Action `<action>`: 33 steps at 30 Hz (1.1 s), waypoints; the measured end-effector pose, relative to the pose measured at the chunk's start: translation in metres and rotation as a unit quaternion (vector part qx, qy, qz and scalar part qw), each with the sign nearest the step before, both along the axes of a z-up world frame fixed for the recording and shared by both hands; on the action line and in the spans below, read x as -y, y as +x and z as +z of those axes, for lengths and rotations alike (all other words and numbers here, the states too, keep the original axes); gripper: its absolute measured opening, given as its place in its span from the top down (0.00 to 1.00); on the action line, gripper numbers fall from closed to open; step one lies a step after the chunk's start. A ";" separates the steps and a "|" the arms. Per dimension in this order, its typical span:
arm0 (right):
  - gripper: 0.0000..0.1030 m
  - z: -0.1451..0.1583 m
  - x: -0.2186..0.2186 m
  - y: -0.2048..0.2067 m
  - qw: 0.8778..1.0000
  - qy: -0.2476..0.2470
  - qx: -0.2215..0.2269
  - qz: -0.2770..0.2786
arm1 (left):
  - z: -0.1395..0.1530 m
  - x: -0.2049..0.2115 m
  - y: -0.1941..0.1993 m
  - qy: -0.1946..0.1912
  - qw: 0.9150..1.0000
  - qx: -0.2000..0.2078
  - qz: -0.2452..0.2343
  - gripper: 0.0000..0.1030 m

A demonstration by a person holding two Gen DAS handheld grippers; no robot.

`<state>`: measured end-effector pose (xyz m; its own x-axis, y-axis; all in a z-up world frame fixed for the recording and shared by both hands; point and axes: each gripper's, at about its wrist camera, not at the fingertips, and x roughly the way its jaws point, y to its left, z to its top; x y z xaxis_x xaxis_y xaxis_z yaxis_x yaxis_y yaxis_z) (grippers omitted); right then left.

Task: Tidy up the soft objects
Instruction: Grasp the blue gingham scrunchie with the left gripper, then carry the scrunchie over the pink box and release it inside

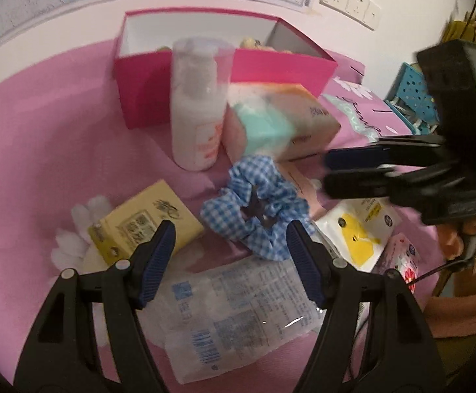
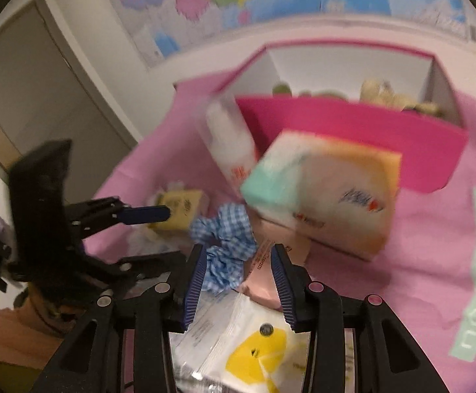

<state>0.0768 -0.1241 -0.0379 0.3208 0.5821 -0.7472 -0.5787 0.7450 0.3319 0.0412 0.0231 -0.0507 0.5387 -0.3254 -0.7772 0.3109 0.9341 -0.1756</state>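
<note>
Holding plush toys (image 2: 379, 93): pink box (image 2: 352, 137)

My left claw (image 1: 231, 232) is matt black plastic with ribbed blue pads (image 1: 157, 262). The gingham scrunchie (image 1: 257, 203) is soft, gathered cloth. Pink cloth (image 1: 41, 150) under everything looks matt and faintly creased. The magenta box (image 1: 280, 68) seems smooth card, white inside. The bottle (image 1: 198, 111) is frosted plastic. The printed pouch (image 1: 238, 311) and the yellow-marked sachet (image 2: 254, 350) are glossy film, catching glints.
</note>
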 end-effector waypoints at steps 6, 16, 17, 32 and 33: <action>0.60 -0.017 -0.020 0.010 1.000 -0.022 -0.008 0.001 | -0.007 0.006 -0.001 -0.015 1.000 -0.015 -0.021 0.35; 0.78 -0.017 -0.038 0.007 0.999 -0.042 0.024 0.019 | -0.026 0.011 0.012 -0.060 0.996 -0.059 -0.039 0.57; 0.83 -0.016 -0.037 0.007 0.999 -0.039 0.026 0.019 | -0.025 0.009 0.014 -0.069 0.995 -0.062 -0.039 0.60; 0.89 0.047 0.002 -0.019 0.995 0.034 0.088 0.020 | 0.023 0.013 0.003 -0.083 0.995 0.010 -0.054 0.78; 0.89 0.052 0.004 -0.019 0.995 0.037 0.093 0.018 | 0.028 0.013 0.003 -0.083 0.995 0.015 -0.057 0.78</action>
